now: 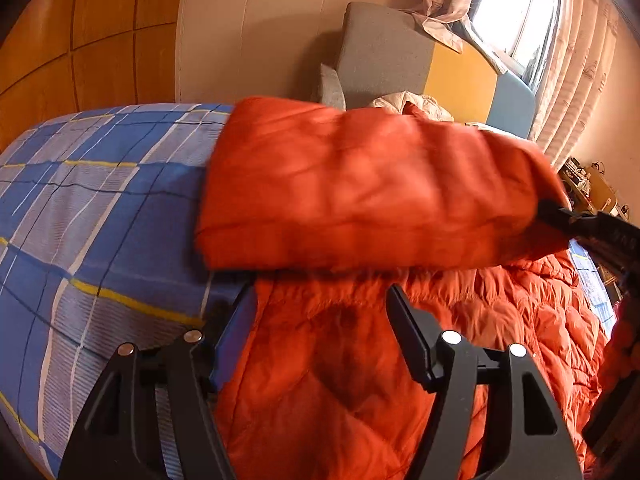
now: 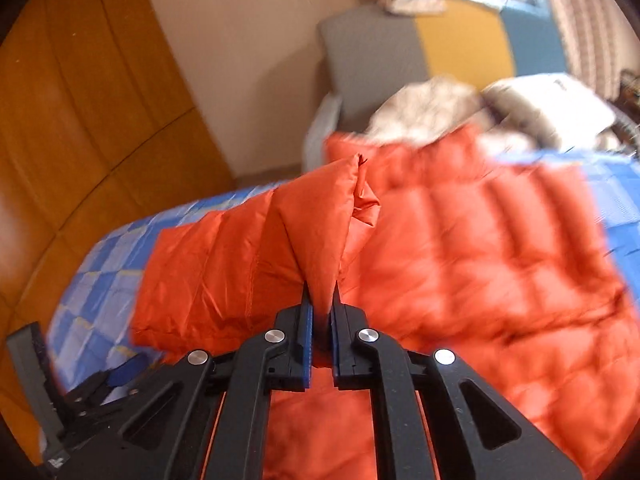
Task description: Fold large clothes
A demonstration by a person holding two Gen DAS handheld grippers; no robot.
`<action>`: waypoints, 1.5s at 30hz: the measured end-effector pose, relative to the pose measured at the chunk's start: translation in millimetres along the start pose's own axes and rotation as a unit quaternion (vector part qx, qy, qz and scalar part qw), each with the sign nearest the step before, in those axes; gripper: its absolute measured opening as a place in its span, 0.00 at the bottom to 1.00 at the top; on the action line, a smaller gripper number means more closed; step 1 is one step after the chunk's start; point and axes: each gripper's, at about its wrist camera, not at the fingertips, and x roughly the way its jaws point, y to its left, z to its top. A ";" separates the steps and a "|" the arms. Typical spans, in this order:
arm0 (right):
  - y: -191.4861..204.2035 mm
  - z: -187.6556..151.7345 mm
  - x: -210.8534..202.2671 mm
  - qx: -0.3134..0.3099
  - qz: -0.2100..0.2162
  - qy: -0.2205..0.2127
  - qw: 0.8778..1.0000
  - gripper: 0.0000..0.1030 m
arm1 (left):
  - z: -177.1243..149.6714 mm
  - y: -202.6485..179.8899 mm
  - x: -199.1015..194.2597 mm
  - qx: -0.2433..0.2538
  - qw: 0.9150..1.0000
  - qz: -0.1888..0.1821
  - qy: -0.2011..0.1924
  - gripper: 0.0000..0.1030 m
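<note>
Right gripper [image 2: 320, 300]: jaws pinched nearly shut on a ridge of the orange down jacket [image 2: 460, 248], fabric tenting up out of the pads, so that grip is real. Left gripper [image 1: 320, 312]: jaws stand well apart, holding nothing, hovering over the near hem of the jacket with the bed [image 1: 80, 208] edge just beside its left finger. The jacket lies spread on the blue plaid bed; the left wrist view shows a sleeve or side panel [image 1: 360, 184] lifted clear of the body, carried by the right gripper at its far right end. Judgement: step in hand is folding that panel across the body. To do it well: keep the pinch shallow but firm, slippery shell will slide; carry the panel low and flat, lay it edge-parallel to the body; use the left to pin the near hem so the body doesn't drag; release only once the fold lies flat, then press air out. Count: one orange jacket, two grippers, one bed. Further back: one pale garment heap [image 2: 500, 108], blurred, can't tell if it's more than one; one grey-yellow-blue headboard [image 1: 400, 52]; one window [image 1: 516, 4] with curtains.
</note>
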 end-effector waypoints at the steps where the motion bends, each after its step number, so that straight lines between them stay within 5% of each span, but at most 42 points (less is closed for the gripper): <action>1: -9.2 4.9 -0.7 0.003 -0.013 -0.005 1.000 0.06 | 2.5 -2.5 2.0 0.001 1.000 0.000 -0.001 0.65; 13: -120.4 14.2 -0.3 0.073 -0.130 -0.010 0.989 0.05 | 19.9 -32.8 7.7 0.029 1.000 -0.006 -0.011 0.65; 22: -151.5 3.1 18.0 0.088 -0.178 0.031 0.980 0.06 | 47.2 -58.9 11.7 0.057 0.998 -0.016 -0.025 0.66; 25: -143.7 5.1 4.6 0.083 -0.186 0.007 0.979 0.32 | 60.1 -67.0 16.9 0.063 0.997 -0.018 -0.030 0.71; 26: -138.4 6.2 -2.2 0.079 -0.180 -0.011 0.980 0.53 | 63.0 -69.1 18.7 0.066 0.997 -0.017 -0.031 0.71; 27: -133.4 7.2 -6.3 0.073 -0.177 -0.023 0.981 0.62 | 66.6 -72.4 20.5 0.069 0.997 -0.017 -0.034 0.71; 34: -86.2 18.8 2.2 0.011 -0.116 -0.021 0.993 0.62 | 79.1 -84.9 29.4 0.081 0.996 -0.020 -0.042 0.71; 45: -96.2 21.2 48.3 0.014 -0.158 0.015 0.987 0.62 | 84.0 -89.6 52.0 0.072 0.997 -0.023 -0.032 0.71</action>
